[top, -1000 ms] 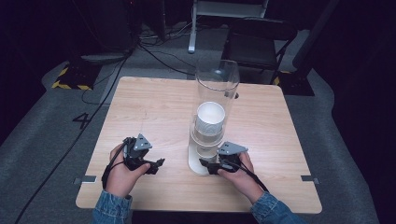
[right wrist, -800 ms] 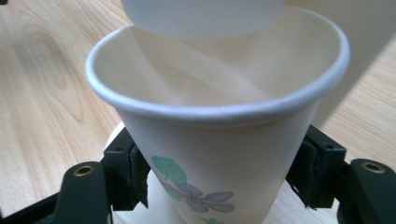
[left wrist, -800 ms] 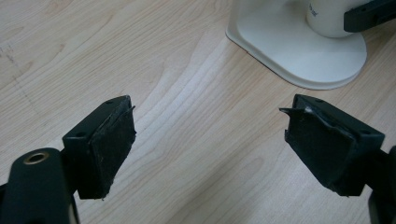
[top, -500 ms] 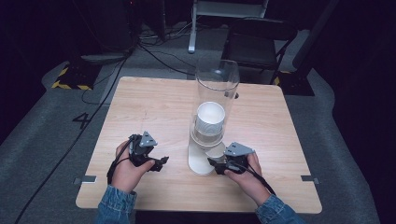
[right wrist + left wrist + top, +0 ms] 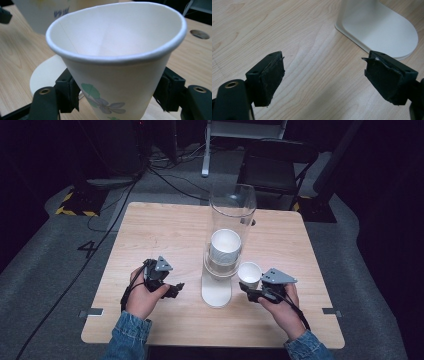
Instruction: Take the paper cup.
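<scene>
Pale wooden surface (image 5: pixel 165 230) carries a tall clear plastic tube on a white base (image 5: pixel 217 292). Just right of that base my right hand-held gripper (image 5: pixel 117 96) squeezes a flowered white paper cup (image 5: pixel 120 50); left of it my left hand-held gripper (image 5: pixel 324 80) gapes wide, empty, seemingly hovering low.

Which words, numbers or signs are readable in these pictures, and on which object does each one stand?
"4": painted in white on the grey floor, left of the table.
Blue print on the cup stack inside the dispenser: blurred, not readable.
Paper cup held in the right tool: a green and purple flower pattern, no text.
Left tool: no label visible.
</scene>
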Tool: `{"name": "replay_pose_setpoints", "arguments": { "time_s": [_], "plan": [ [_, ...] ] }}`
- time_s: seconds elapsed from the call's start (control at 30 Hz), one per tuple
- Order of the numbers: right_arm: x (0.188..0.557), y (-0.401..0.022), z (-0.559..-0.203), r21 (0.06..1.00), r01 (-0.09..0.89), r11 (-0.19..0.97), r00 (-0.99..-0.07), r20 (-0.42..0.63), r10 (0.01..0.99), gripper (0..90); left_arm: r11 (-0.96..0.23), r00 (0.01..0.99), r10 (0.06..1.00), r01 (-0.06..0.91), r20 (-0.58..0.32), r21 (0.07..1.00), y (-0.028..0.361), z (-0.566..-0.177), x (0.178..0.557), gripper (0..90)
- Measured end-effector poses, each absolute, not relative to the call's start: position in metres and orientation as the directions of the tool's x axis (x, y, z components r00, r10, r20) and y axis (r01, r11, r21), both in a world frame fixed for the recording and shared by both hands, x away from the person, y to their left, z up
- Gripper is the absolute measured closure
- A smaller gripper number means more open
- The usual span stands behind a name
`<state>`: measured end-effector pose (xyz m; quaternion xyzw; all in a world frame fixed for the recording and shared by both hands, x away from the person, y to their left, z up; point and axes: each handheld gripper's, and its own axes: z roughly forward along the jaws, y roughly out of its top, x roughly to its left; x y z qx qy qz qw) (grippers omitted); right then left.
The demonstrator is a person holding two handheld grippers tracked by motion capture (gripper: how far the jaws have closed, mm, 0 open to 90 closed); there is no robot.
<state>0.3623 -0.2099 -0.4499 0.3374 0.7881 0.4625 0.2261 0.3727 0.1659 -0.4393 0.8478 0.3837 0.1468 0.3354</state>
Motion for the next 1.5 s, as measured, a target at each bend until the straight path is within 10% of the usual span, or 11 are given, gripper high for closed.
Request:
{"name": "replay_pose_setpoints", "arguments": {
  "time_s": [0.7,1.5],
  "plan": [
    [0.386,-0.27,-0.419,0.936,0.307,0.169,-0.577,0.042,0.816,31.2,-0.474,0.655,0.755,0.558,-0.012,0.681,0.179,-0.439,0.366,15.7],
    [0.427,-0.315,-0.467,0.874,0.442,0.202,-0.445,0.017,0.895,29.7,-0.479,0.665,0.746,0.564,-0.027,0.673,0.189,-0.44,0.356,15.7]
  ]
}}
